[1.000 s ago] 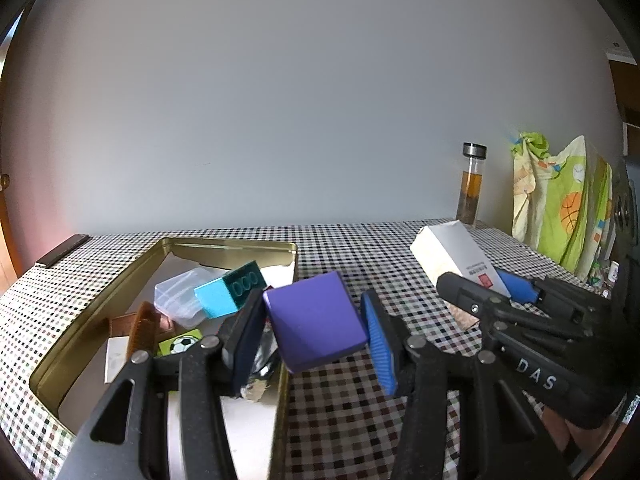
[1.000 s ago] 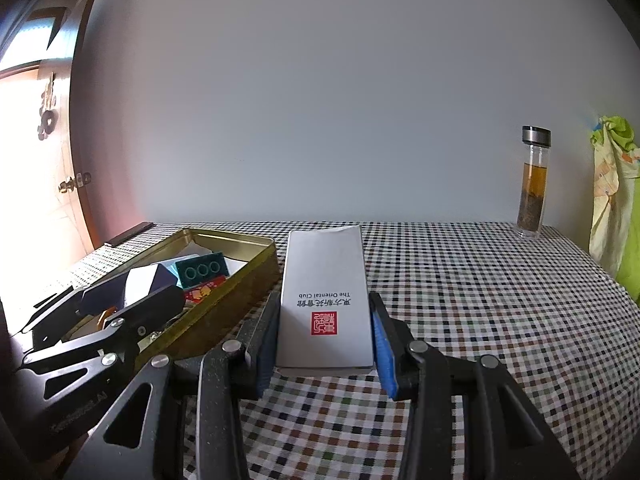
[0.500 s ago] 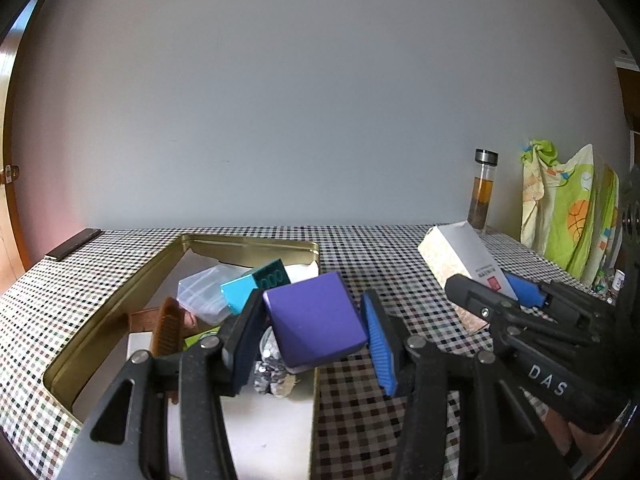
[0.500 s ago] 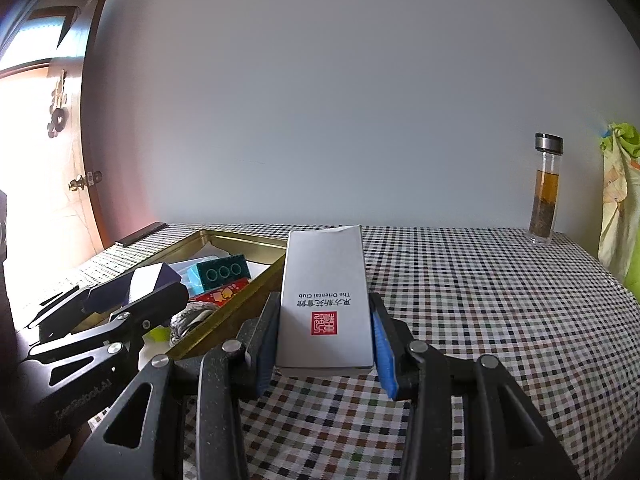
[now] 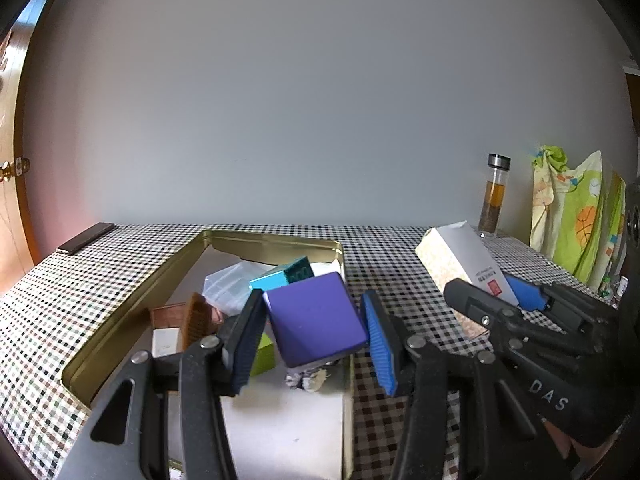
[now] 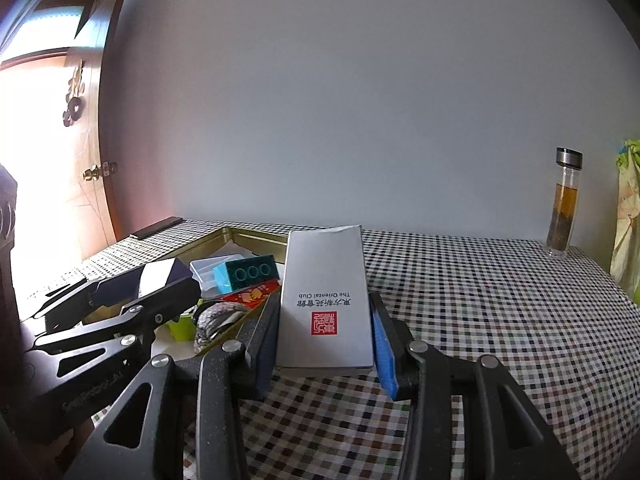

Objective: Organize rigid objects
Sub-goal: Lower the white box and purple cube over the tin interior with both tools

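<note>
now left gripper clamped on purple block, right gripper on white box

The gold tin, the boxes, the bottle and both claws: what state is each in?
Gold tin: lidless, part filled.
Purple box: held tilted over the tin.
White carton: held off the table.
Bottle: capped, upright.
Left claw: gripping the purple box.
Right claw: gripping the white carton.

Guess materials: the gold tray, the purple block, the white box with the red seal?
Gold tray: likely thin metal, with a glossy brass-tone wall and rolled rim. Purple block: looks like matte hard plastic or coated foam, with crisp edges and no sheen; unclear which. White box: matte printed cardboard, with a folded top flap.
</note>
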Action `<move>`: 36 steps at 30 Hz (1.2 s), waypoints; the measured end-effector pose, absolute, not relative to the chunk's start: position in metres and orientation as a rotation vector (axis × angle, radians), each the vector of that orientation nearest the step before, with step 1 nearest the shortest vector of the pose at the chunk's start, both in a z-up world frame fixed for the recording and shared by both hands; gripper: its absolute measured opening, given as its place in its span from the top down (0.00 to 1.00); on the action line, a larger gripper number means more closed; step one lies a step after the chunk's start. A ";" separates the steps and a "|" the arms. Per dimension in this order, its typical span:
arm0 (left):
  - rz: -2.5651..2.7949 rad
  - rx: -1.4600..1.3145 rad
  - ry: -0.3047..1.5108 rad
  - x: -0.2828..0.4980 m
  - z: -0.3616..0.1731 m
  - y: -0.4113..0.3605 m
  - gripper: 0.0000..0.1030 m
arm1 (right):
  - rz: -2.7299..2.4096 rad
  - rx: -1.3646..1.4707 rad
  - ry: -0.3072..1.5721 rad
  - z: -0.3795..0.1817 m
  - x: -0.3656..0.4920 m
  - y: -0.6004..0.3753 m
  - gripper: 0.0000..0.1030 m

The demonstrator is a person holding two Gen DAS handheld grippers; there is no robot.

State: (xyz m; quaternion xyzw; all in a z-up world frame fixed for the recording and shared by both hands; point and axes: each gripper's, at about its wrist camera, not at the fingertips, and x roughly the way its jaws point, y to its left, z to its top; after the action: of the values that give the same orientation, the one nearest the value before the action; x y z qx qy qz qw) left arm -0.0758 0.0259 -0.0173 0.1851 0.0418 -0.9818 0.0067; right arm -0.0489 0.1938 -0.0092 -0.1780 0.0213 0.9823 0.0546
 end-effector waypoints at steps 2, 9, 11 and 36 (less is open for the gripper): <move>-3.068 0.578 0.135 -0.074 -0.018 0.022 0.53 | 2.988 -0.541 0.067 -0.009 -0.050 0.191 0.57; -3.058 0.576 0.153 -0.073 -0.019 0.015 0.53 | 3.005 -0.542 0.051 -0.010 -0.053 0.180 0.57; -3.055 0.574 0.157 -0.074 -0.018 0.014 0.53 | 3.011 -0.543 0.049 -0.010 -0.054 0.177 0.57; -2.960 0.630 0.185 -0.076 -0.021 -0.034 0.53 | 3.091 -0.614 0.005 -0.012 -0.082 0.139 0.57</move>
State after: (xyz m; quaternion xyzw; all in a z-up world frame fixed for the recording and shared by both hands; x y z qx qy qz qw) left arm -0.0757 -0.0343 -0.0213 0.2076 0.0608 -0.9748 0.0545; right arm -0.0816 0.1389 -0.0124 -0.1948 0.0017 0.9808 -0.0049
